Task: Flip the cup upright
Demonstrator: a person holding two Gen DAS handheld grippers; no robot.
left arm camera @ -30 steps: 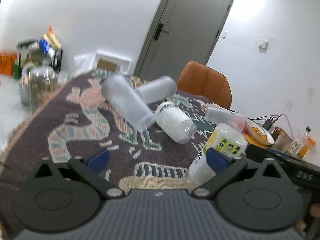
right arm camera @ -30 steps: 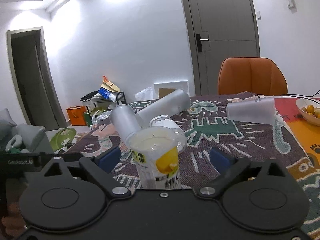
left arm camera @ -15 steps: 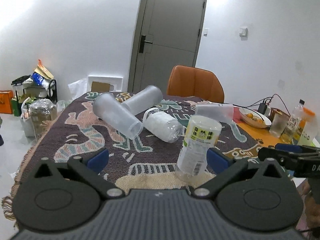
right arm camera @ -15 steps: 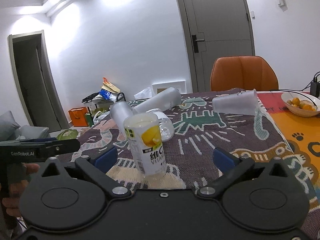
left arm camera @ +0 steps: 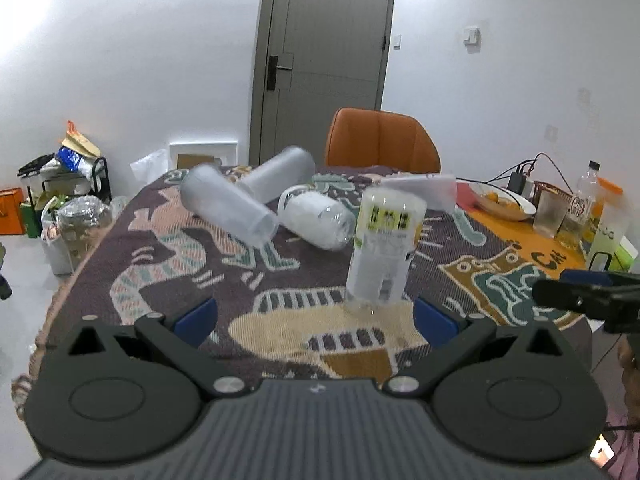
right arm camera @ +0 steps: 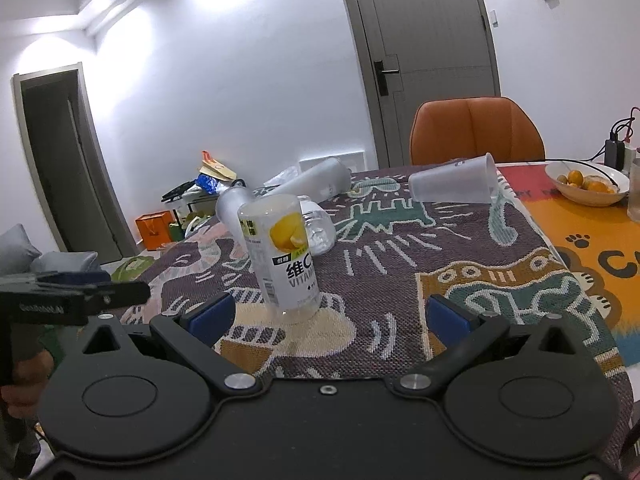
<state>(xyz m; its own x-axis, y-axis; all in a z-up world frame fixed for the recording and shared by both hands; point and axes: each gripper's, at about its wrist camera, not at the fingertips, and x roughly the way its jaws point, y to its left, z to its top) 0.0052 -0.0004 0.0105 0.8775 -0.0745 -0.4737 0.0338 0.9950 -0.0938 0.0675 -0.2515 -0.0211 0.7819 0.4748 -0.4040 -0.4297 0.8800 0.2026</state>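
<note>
A clear plastic cup with a yellow lemon label [left arm camera: 382, 248] stands upright on the patterned cloth, also in the right wrist view [right arm camera: 282, 254]. My left gripper [left arm camera: 314, 320] is open and empty, just short of the cup. My right gripper [right arm camera: 328, 318] is open and empty, the cup a little ahead of its left finger. Two frosted tumblers [left arm camera: 228, 206] [left arm camera: 280, 174] lie on their sides farther back. A white mug [left arm camera: 316, 218] lies beside them. A frosted cup [right arm camera: 452, 184] lies on its side at the far right.
The woven cloth [right arm camera: 400, 264] covers the table. An orange chair [left arm camera: 382, 144] stands behind. A bowl of fruit [right arm camera: 588, 182], glasses and a bottle [left arm camera: 586, 196] sit at the right. Bags and a rack [left arm camera: 64, 184] stand on the floor at the left.
The labelled cup went from tilted to standing upright on the cloth. Both grippers drew back from it and stayed open.
</note>
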